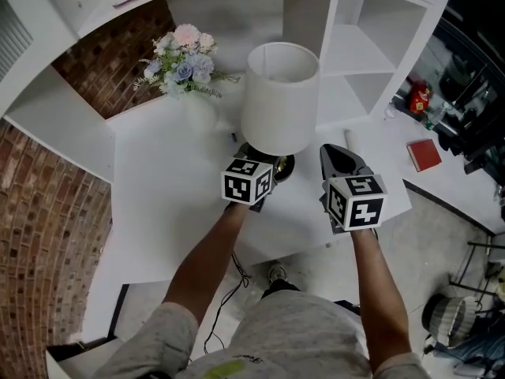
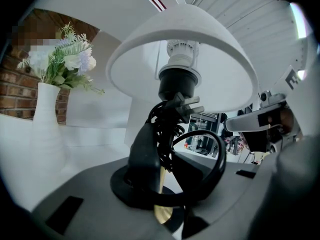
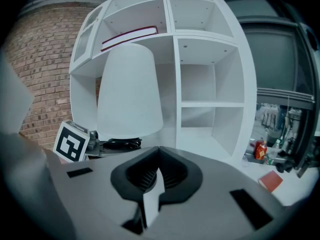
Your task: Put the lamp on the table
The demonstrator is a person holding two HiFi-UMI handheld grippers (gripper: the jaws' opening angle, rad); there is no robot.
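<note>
Lamp (image 1: 280, 97) (image 2: 185, 69) (image 3: 130, 91): table lamp with white tapered shade, brass-coloured stem and round black base; a black cord (image 2: 162, 121) with plug is bundled round the stem.
Lamp position: centre of the head view, upright, with the base at the rear part of the white tabletop, just in front of the shelf unit; whether the base rests on the surface cannot be told.
Left gripper (image 1: 267, 170) (image 2: 161, 184): clenched low on the lamp's stem, with the cord bundle pressed against the left jaw; the marker cube is seen just below the shade in the head view.
Right gripper (image 1: 330, 150) (image 3: 159, 154): jaws brought together, nothing held; it is positioned to the right of the lamp, apart from it.
Table (image 1: 166, 188): white flat top, centre left of the head view.
Vase (image 2: 45, 114): slender white vase with pink, blue and white flowers (image 1: 183, 58), upper left of the head view, near the lamp.
Shelf unit (image 1: 371, 46) (image 3: 210, 74): white, open compartments, upper right of the head view.
Red book (image 1: 424, 155) (image 3: 271, 181): small, laid flat on the white surface at the right edge.
Wall (image 1: 31, 235): red-brown brick, left side.
</note>
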